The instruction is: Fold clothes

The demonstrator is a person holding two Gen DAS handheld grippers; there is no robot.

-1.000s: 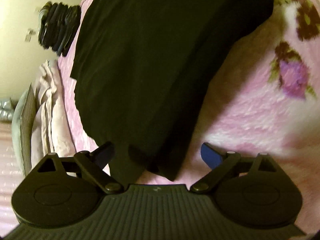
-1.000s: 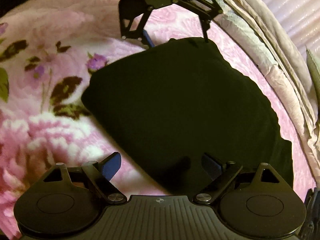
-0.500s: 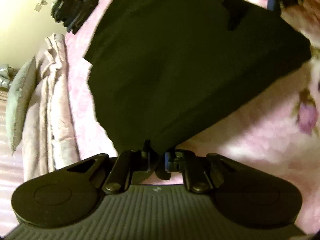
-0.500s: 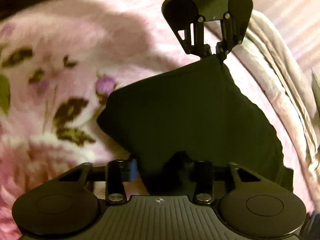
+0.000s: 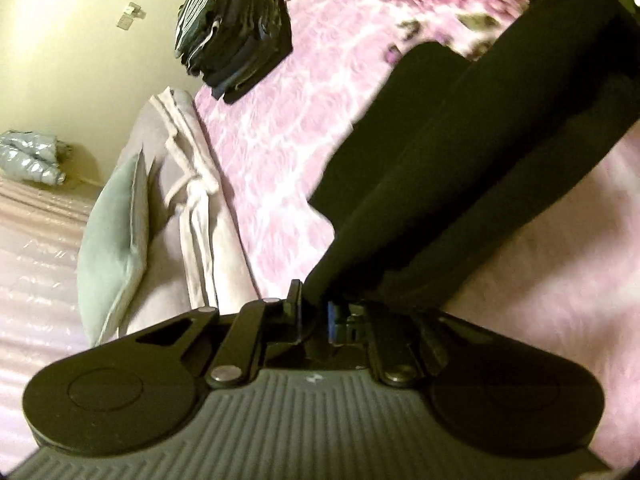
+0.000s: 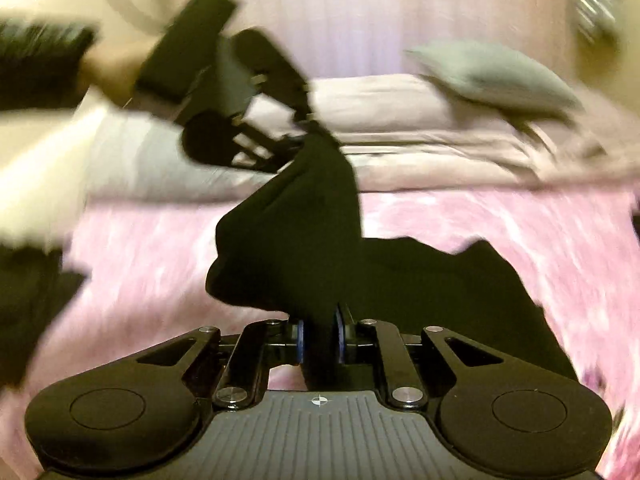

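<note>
Both tools risen, right tool (image 6: 319,340) closing on black garment (image 6: 320,200), seemingly lifted

The garment (image 5: 472,152) is plain black, the blanket (image 5: 304,92) pink with purple flowers, the pillow (image 5: 112,232) grey-green, the folded stack (image 5: 236,28) dark, one piece striped.

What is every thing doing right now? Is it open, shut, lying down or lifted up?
Left gripper: shut on the black cloth garment.
Right gripper: jaws closing, pads pinching the garment.
Black cloth garment: held at two spots, lifted and sagging, partly on the blanket.
Pile of dark folded clothes: stacked, lying on the blanket.
Pink flowered blanket: spread flat.
Grey pillow: lying at the bed's edge.
</note>
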